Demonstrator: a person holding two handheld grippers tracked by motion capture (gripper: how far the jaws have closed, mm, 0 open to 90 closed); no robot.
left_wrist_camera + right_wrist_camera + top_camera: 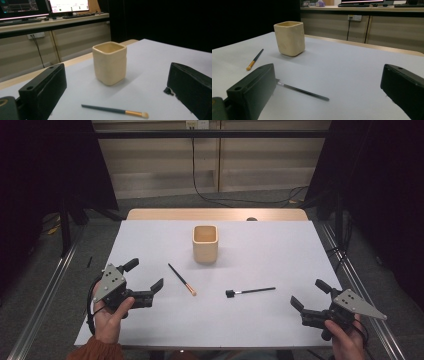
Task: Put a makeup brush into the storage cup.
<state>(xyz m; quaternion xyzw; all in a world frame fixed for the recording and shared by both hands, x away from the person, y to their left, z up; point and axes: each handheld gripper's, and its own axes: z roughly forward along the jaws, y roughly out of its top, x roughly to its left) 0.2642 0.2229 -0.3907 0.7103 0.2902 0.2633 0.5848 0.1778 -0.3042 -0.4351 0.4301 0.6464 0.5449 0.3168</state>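
A cream square cup (205,243) (110,62) (289,38) stands upright and empty near the middle back of the white table. In front of it lie two brushes: a dark-handled one with an orange tip (182,279) (115,110) (255,59) to the left, and a thin black one with a black head (250,291) (303,91) to the right. My left gripper (146,275) rests open at the left front, its jaws wide apart with nothing between them. Open and empty too, my right gripper (309,294) sits at the right front corner.
The white table top (280,250) has a wooden strip along its far edge (215,214). Metal rails (45,290) run along both sides on the floor. A cable (210,197) trails on the floor behind, and desks with monitors (67,5) stand farther back.
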